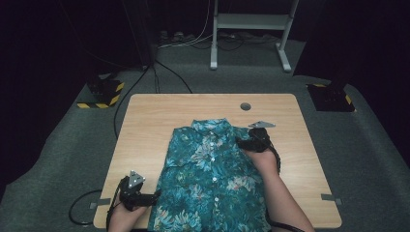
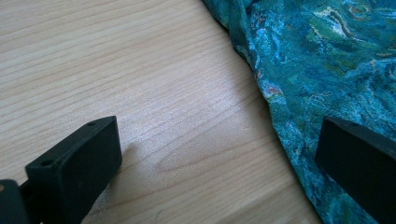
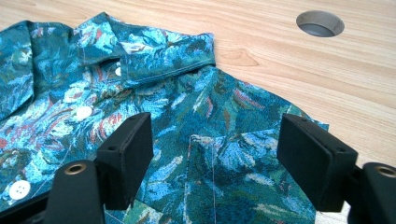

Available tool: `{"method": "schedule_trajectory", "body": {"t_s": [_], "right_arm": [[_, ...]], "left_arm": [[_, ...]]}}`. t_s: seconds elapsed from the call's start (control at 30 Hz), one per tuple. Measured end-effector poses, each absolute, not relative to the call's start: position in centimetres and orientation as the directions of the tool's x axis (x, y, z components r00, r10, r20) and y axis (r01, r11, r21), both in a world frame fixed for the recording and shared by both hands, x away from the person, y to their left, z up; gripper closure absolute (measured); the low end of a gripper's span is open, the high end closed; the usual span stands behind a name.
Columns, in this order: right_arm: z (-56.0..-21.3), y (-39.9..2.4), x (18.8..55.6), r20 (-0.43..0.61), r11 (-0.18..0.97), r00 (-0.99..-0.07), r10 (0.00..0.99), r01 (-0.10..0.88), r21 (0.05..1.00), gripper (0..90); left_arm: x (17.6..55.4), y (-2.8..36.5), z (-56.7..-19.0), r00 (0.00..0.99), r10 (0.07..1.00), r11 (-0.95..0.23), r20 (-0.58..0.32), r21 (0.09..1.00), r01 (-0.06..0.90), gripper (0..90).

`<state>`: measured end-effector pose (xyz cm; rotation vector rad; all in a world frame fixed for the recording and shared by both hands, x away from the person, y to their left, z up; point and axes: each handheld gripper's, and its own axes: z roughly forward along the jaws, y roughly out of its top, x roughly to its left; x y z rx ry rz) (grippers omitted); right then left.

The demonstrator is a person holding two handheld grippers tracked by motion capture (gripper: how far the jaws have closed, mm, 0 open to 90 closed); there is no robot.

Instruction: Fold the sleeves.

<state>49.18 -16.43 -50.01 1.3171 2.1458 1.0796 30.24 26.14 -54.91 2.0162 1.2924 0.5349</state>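
a teal floral shirt lies buttoned and face up along the middle of the wooden worktop, collar at the far end. the right hand-held gripper hovers with jaws spread over the shirt's shoulder. the left hand-held gripper, jaws apart, straddles the shirt's near left edge.

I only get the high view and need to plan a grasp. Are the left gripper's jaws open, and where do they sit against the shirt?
Observer: The left gripper is open; one jaw is over bare table, the other over the shirt edge.
Operator: And the right one?
Observer: The right gripper is open too, jaws over cloth below the collar.
Operator: Anything gripped?
Observer: No, nothing is pinched between either pair.
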Motion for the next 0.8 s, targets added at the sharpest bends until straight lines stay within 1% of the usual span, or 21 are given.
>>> {"method": "schedule_trajectory", "body": {"t_s": [0.13, 0.2, 0.23, 0.33, 0.5, 0.63, 0.8], "right_arm": [[-49.8, -16.4, 49.1, 0.058, 0.256, -0.479, 0.876, 0.562, 0.787, 22.1], [-49.6, -16.4, 48.9, 0.062, 0.249, -0.477, 0.877, 0.561, 0.790, 16.6], [-49.6, -16.4, 48.9, 0.062, 0.249, -0.477, 0.877, 0.561, 0.790, 16.6], [-49.4, -16.4, 48.7, 0.053, 0.248, -0.471, 0.881, 0.554, 0.795, 9.6], [-49.2, -16.8, 48.2, 0.045, 0.237, -0.455, 0.889, 0.544, 0.805, 1.7], [-49.2, -17.0, 47.9, 0.036, 0.238, -0.451, 0.892, 0.537, 0.809, 0.9], [-49.4, -17.8, 47.1, 0.050, 0.227, -0.455, 0.889, 0.532, 0.815, 0.8]], "left_arm": [[30.2, 26.1, -54.9, 0.424, 0.906, -0.283, -0.014, 0.725, 0.628, 0.9], [30.2, 26.1, -54.9, 0.424, 0.906, -0.286, -0.010, 0.724, 0.628, 0.9], [30.2, 26.1, -54.9, 0.424, 0.906, -0.286, -0.010, 0.724, 0.628, 0.8], [30.2, 26.1, -54.9, 0.424, 0.905, -0.286, -0.010, 0.724, 0.628, 0.8], [30.2, 26.0, -54.9, 0.427, 0.904, -0.290, -0.007, 0.724, 0.626, 0.8], [30.2, 26.0, -54.9, 0.427, 0.904, -0.292, -0.004, 0.722, 0.626, 0.8], [30.2, 25.9, -54.9, 0.427, 0.904, -0.295, -0.001, 0.722, 0.626, 0.8]]}}
